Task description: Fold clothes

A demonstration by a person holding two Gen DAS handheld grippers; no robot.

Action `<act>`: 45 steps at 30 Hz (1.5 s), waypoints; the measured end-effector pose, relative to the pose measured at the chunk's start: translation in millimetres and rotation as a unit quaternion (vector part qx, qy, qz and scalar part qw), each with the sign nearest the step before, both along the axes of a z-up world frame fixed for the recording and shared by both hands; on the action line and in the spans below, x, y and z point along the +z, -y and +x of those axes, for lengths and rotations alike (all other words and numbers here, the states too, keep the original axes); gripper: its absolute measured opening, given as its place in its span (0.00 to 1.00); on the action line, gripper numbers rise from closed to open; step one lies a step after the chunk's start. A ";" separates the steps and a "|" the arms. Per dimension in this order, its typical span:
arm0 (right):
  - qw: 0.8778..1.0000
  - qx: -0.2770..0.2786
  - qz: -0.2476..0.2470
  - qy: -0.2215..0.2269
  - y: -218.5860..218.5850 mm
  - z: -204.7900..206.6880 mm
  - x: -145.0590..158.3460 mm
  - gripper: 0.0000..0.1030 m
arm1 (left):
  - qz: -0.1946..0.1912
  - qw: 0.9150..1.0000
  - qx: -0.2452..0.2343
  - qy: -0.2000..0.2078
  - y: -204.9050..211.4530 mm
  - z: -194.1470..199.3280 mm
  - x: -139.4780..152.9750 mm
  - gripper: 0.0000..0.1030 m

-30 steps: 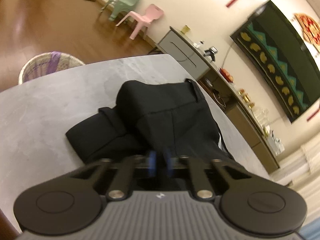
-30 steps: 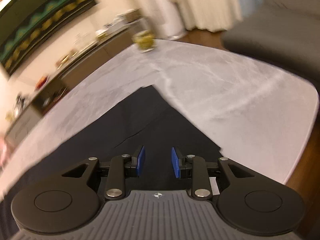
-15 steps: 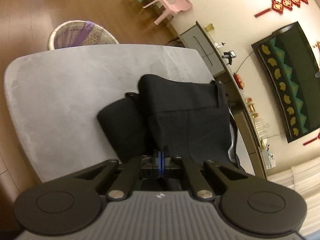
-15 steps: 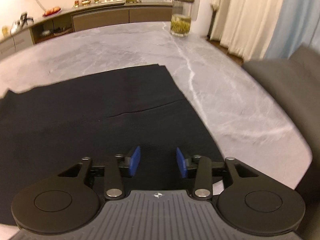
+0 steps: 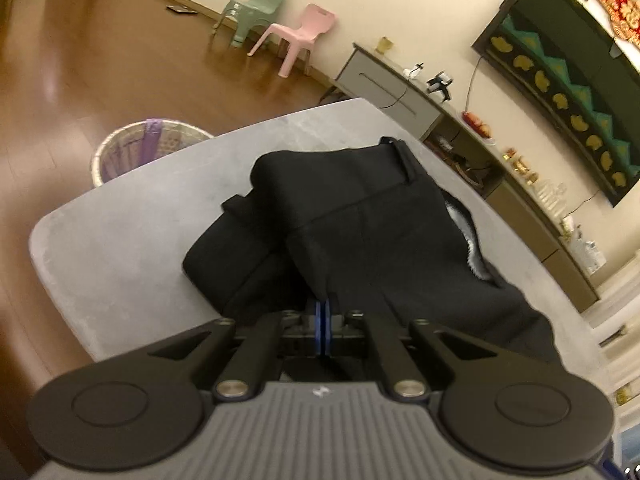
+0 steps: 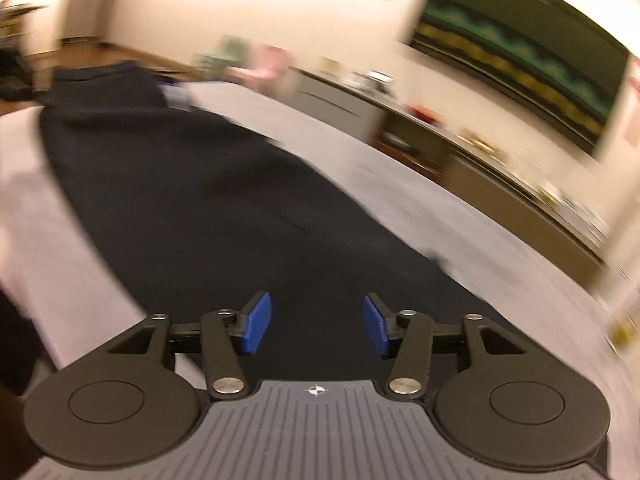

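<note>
Black trousers (image 5: 380,232) lie on the grey marble table (image 5: 120,240), the waistband end bunched and folded over at the far side. My left gripper (image 5: 322,320) is shut on a pinch of the trouser fabric at its near edge, and folds in the cloth run up to the blue pads. In the blurred right wrist view one long trouser leg (image 6: 192,200) stretches away across the table (image 6: 400,200). My right gripper (image 6: 316,326) hovers over the near end of that leg. Its jaws are opening, with nothing between the blue pads.
A wicker basket (image 5: 148,144) stands on the wood floor beyond the table's far corner. A pink chair (image 5: 296,40) and a green chair (image 5: 252,12) stand by the wall. A long sideboard (image 5: 460,132) with small items runs along the right.
The left jaws closed on the trouser fabric and the hand shifted a little. The right gripper swung fast from facing the leg's hem end to looking along the leg, and its jaws widened.
</note>
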State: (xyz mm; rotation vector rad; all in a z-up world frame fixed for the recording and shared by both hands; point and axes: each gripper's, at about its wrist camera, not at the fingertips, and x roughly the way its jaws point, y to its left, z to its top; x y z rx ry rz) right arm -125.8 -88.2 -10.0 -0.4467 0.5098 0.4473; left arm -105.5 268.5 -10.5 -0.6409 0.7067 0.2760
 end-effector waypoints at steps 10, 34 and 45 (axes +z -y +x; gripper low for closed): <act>0.976 0.215 0.010 0.026 -214.3 28.8 22.1 0.69 | -0.060 0.996 0.070 -0.012 -31.1 -26.4 1.0 0.39; 0.936 0.320 -0.127 0.079 -323.5 8.4 -41.0 0.02 | -0.114 0.993 0.039 -0.009 -19.8 1.5 -29.5 0.71; 0.960 0.269 -0.063 0.040 -280.7 30.9 -16.8 0.24 | -0.059 0.997 0.010 0.046 1.0 11.5 -13.6 0.01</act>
